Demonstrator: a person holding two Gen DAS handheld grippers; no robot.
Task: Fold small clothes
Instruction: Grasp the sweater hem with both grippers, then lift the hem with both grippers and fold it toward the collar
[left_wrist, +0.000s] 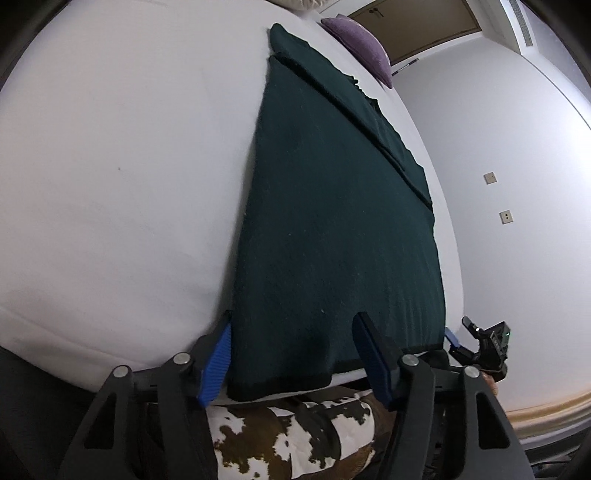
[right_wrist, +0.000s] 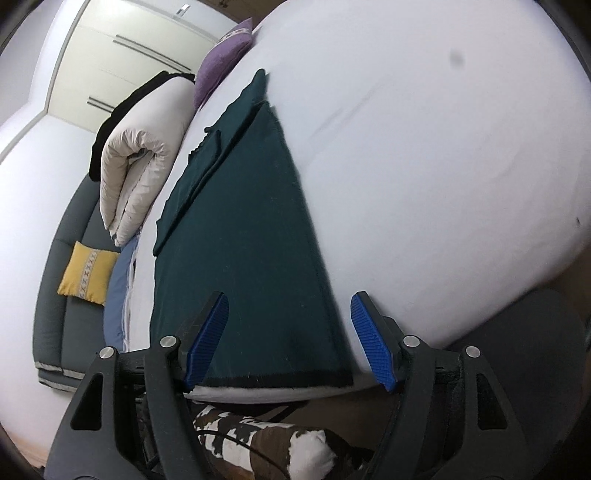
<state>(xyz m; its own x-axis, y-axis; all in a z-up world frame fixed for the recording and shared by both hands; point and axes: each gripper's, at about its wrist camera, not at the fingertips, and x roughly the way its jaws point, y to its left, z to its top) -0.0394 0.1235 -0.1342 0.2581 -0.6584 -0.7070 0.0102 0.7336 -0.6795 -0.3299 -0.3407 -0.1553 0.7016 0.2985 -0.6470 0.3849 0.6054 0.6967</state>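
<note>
I see a dark green garment (left_wrist: 332, 229) lying flat on a white bed (left_wrist: 122, 184), long side running from the near edge to the far end. Its near hem sits right at the bed's near edge. At the far end a folded-over strip, maybe a sleeve, lies along one side; the exact shape is hard to make out through the fisheye warp.

My left gripper (left_wrist: 295, 360) has jaws apart, blue pads straddling the near left corner of the garment. I can't tell if the pads touch the cloth or just hover; no pinch visible. My right gripper (right_wrist: 291, 339) also has jaws apart, straddling the near right corner, the left pad over the cloth, the right pad over bare sheet. Again, contact unclear.

In the left wrist view the right gripper shows only as a black piece at the right edge, mostly cut off. The hands on the rigs are hidden.

Below both grippers there's a brown-and-white patterned fabric (left_wrist: 291, 435), partly hidden by the gripper frames; can't say what it is.

Far end: purple cushion (left_wrist: 360, 44). Right wrist view also shows a rolled cream duvet (right_wrist: 140, 155) and a yellow cushion (right_wrist: 86, 273) on a grey sofa (right_wrist: 51, 302), cut off on the left.
</note>
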